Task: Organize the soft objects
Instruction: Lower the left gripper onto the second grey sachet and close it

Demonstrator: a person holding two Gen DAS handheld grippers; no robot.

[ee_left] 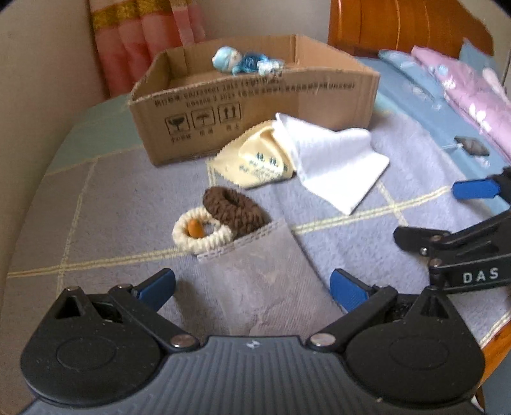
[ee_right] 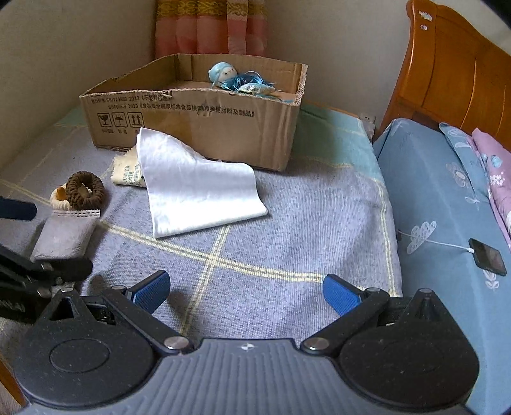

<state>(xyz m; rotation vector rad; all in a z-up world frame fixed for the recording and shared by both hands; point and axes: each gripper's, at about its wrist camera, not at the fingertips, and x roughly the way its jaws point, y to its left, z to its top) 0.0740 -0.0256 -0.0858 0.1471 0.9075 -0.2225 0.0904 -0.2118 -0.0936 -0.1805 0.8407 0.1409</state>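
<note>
A grey cloth pouch (ee_left: 262, 274) lies on the bed cover right in front of my left gripper (ee_left: 252, 289), which is open and empty, its fingers either side of the pouch's near end. A brown scrunchie (ee_left: 234, 209) and a cream scrunchie (ee_left: 199, 234) lie at the pouch's far end. A white cloth (ee_left: 335, 159) overlaps a cream cloth (ee_left: 255, 159) before the cardboard box (ee_left: 255, 105), which holds a blue doll (ee_left: 236, 60). My right gripper (ee_right: 246, 292) is open and empty over bare cover; the white cloth (ee_right: 198, 191) and the pouch (ee_right: 65, 234) lie ahead to its left.
A wall runs along the left. A wooden headboard (ee_right: 453, 67) and blue and pink pillows (ee_right: 447, 178) stand to the right, with a phone (ee_right: 488, 260) on a white cable. A pink curtain (ee_right: 210, 28) hangs behind the box.
</note>
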